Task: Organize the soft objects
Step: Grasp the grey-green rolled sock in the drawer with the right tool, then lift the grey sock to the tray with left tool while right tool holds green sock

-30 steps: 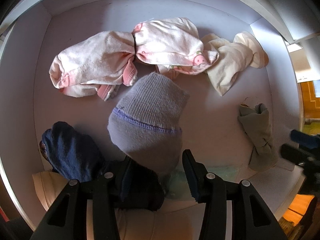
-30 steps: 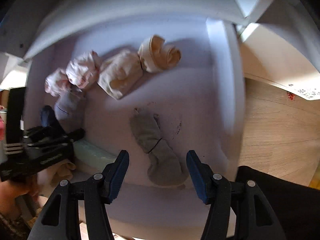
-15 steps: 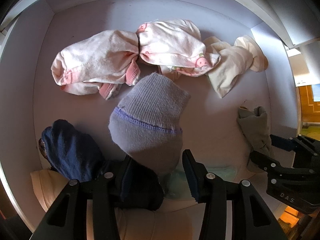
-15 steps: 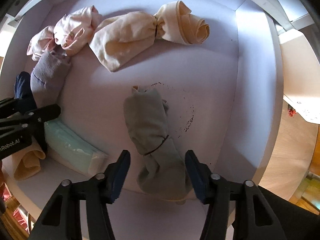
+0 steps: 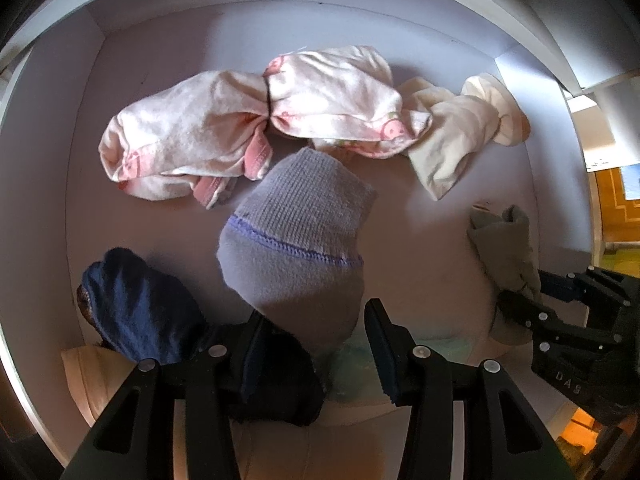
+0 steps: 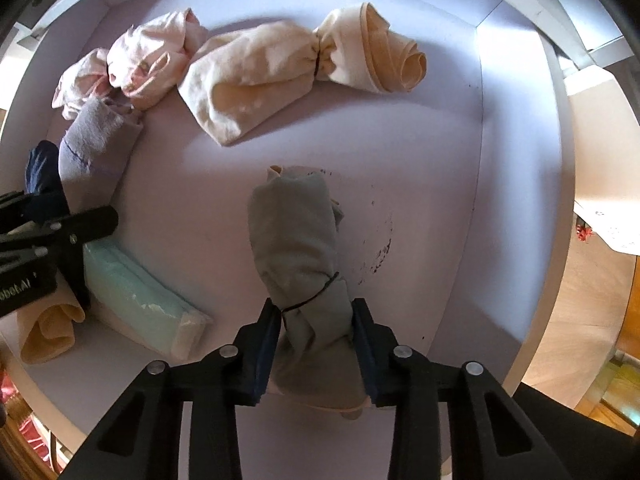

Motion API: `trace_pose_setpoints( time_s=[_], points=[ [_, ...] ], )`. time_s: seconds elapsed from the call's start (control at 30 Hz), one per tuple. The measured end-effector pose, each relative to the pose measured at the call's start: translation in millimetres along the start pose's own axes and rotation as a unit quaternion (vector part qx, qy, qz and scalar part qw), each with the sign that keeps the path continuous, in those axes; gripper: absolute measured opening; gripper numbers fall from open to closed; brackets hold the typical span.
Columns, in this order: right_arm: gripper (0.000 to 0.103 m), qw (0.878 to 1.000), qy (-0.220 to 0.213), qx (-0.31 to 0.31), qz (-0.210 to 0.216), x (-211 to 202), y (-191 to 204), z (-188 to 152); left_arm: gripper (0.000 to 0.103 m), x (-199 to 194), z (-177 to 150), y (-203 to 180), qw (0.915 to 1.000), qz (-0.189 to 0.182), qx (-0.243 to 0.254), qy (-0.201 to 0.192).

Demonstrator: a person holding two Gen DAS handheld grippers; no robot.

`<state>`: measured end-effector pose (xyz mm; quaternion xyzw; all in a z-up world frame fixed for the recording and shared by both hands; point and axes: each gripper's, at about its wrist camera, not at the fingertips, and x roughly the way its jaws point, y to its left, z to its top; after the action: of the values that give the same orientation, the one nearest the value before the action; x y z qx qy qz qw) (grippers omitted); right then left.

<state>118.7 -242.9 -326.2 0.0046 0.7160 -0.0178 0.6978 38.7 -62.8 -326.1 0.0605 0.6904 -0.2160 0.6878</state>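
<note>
Right claw: the right claw (image 6: 314, 346) is clenched on the grey-green sock bundle (image 6: 298, 240), at six o'clock in the white drawer (image 6: 520, 160).
Left claw: the left claw (image 5: 316, 344) pinches the grey knit sock (image 5: 298, 240) at its lower end.
Advice: lift the bundle straight up, gripping near its black band (image 6: 310, 298), clear of the mint packet (image 6: 140, 300) at eight o'clock.

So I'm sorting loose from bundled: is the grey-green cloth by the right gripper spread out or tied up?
Tied up: the grey-green cloth is rolled, with a thin dark band around it by the right gripper.
</note>
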Motion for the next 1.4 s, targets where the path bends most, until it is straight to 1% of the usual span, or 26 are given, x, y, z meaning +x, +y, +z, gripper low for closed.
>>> trace_pose_setpoints(
  time_s=[0.17,0.27,0.33,0.47,0.83,0.87,0.9,0.97,1.07,1.13,1.23,1.27,1.3,1.33,1.37,1.4],
  points=[
    [0.033,1.0,-0.011,0.003,-0.008,-9.9,1.2,5.5,0.042,-6.5,3.8,-3.7,1.0,-0.001,0.001,-0.008],
    [0.033,1.0,-0.011,0.005,-0.008,-10.7,1.3,4.8,0.042,-13.2,6.1,-4.5,0.9998,-0.007,-0.002,-0.016],
    [0.033,1.0,-0.013,0.007,-0.007,-11.9,2.5,-1.3,0.041,-18.5,8.5,-6.4,0.9998,-0.006,-0.001,-0.02],
    [0.033,1.0,-0.016,0.013,-0.003,-13.6,2.6,0.5,0.04,-27.8,10.4,-9.7,0.9996,-0.011,-0.004,-0.025],
    [0.033,0.999,-0.016,0.042,0.01,-14.6,-15.4,3.5,0.038,-73.5,11.0,-22.5,0.9981,-0.042,-0.004,-0.045],
    [0.033,0.999,-0.016,0.044,0.012,-14.3,-16.3,3.5,0.037,-78.4,9.8,-25.6,0.9979,-0.045,-0.002,-0.047],
    [0.033,0.999,-0.016,0.045,0.013,-14.0,-17.0,3.6,0.033,-84.4,9.7,-29.0,0.9975,-0.05,0.001,-0.05],
    [0.033,0.999,-0.015,0.048,0.014,-13.2,-18.4,4.2,0.032,-94.6,8.6,-34.8,0.9969,-0.054,0.009,-0.056],
    [0.033,0.998,-0.013,0.052,0.018,-11.2,-20.9,3.9,0.031,-105.5,2.4,-40.9,0.9969,-0.048,0.027,-0.056],
    [0.033,0.998,-0.013,0.056,0.021,-11.5,-23.5,4.1,0.031,-106.7,-3.1,-38.6,0.9972,-0.044,0.03,-0.054],
    [0.033,0.998,-0.015,0.06,0.028,-16.7,-26.2,5.6,0.032,-95.7,-8.1,-29.8,0.998,-0.032,0.032,-0.043],
    [0.033,0.998,-0.015,0.06,0.03,-17.0,-27.6,5.6,0.032,-90.0,-8.1,-29.0,0.9983,-0.03,0.036,-0.034],
    [0.033,0.998,-0.014,0.06,0.031,-16.4,-28.4,5.4,0.034,-84.3,-7.4,-27.8,0.9986,-0.027,0.039,-0.024],
    [0.033,0.998,-0.013,0.061,0.031,-16.0,-30.0,5.3,0.045,-80.0,-5.8,-26.0,0.9988,-0.019,0.043,-0.017],
    [0.033,0.997,-0.012,0.063,0.033,-15.4,-31.3,5.1,0.052,-75.5,-3.0,-27.3,0.9987,-0.011,0.047,-0.013],
    [0.033,0.997,-0.01,0.064,0.035,-14.2,-32.7,5.2,0.065,-70.7,0.7,-29.1,0.9986,-0.004,0.052,-0.012]
  ],
)
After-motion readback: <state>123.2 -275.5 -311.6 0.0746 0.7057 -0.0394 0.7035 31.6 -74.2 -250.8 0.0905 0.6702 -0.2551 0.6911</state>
